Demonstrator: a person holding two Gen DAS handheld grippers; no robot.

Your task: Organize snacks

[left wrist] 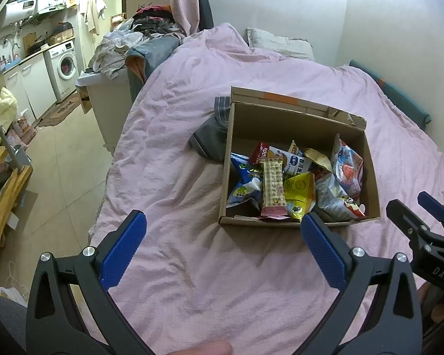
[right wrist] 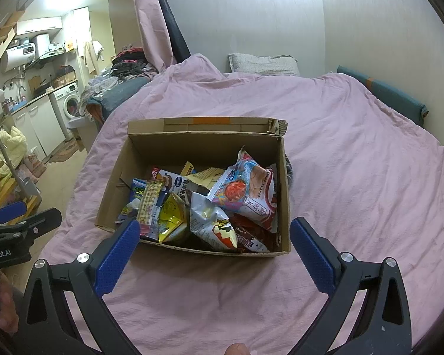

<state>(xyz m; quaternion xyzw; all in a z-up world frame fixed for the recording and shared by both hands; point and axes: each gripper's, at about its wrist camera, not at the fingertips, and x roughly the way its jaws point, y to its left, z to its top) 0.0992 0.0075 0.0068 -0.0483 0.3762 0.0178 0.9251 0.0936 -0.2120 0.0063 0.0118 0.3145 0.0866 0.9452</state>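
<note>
An open cardboard box (left wrist: 370, 171) (right wrist: 112, 189) sits on the pink bed cover and holds several snack packets. Among them are a long checked bar (left wrist: 273, 188) (right wrist: 149, 205), a yellow packet (left wrist: 299, 193) (right wrist: 171, 216) and a large red-and-white bag (left wrist: 347, 167) (right wrist: 245, 189). My left gripper (left wrist: 223, 222) hovers open over the cover, just short of the box's near wall, nothing between its blue pads. My right gripper (right wrist: 214, 230) is also open and empty, its fingertips level with the box's near edge. Each gripper shows at the side of the other's view.
The pink cover (left wrist: 192, 266) (right wrist: 355, 177) spreads all round the box. Grey folded clothes (left wrist: 213, 136) lie against the box's far left side. A pillow (right wrist: 263, 63) and a teal cushion (right wrist: 384, 91) lie by the wall. Left of the bed are floor and kitchen units.
</note>
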